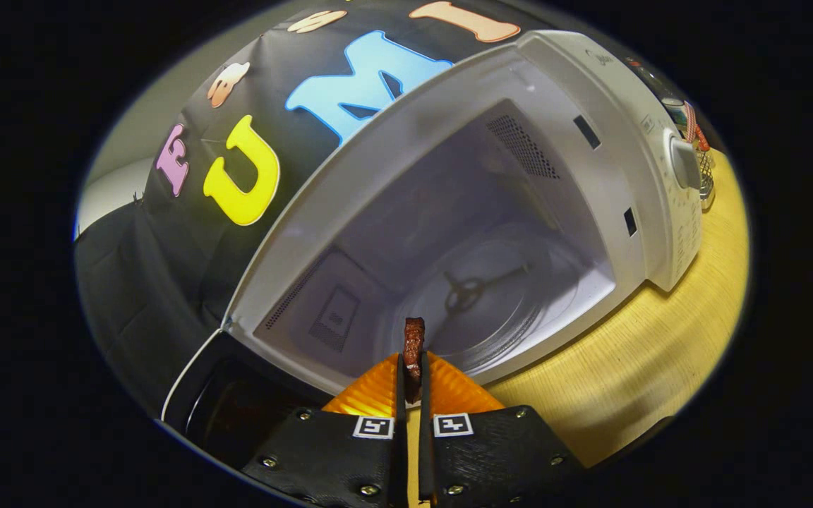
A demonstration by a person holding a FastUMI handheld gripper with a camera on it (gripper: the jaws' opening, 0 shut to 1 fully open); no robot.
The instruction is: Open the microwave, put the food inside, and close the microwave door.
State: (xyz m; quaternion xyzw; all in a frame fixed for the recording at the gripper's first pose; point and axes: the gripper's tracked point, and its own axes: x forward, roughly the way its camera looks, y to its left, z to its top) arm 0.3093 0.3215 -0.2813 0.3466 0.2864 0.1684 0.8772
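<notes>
Gripper (412, 367): its 2 fingers are drawn nearly together, and both press on a thin, dark reddish piece of food (413, 346) that sticks out past the tips.
Food: pinched between the fingers, held just in front of the cavity mouth, not yet inside.
Microwave (660, 162): white, standing on a pale wooden table (632, 367), seen tilted; the cavity is open toward the gripper.
Door (223, 409): swung fully open, dark glass, just beside the fingers.
Turntable (484, 296): clear glass plate on the cavity floor, beyond the food, with the hub showing through it.
Step in hand: carrying the food in, by my reading; opening looks done, closing remains.
How to do it well: go straight in over the front lip, keeping the food above it, and stay apart from the door edge. Stop over the middle of the turntable, lower until the food nearly touches, then part the fingers.
Risk: the piece is thin and held by 1 end, so it may slip or stick to a finger on release.
Knob (684, 162): on the control panel, well apart from the path.
</notes>
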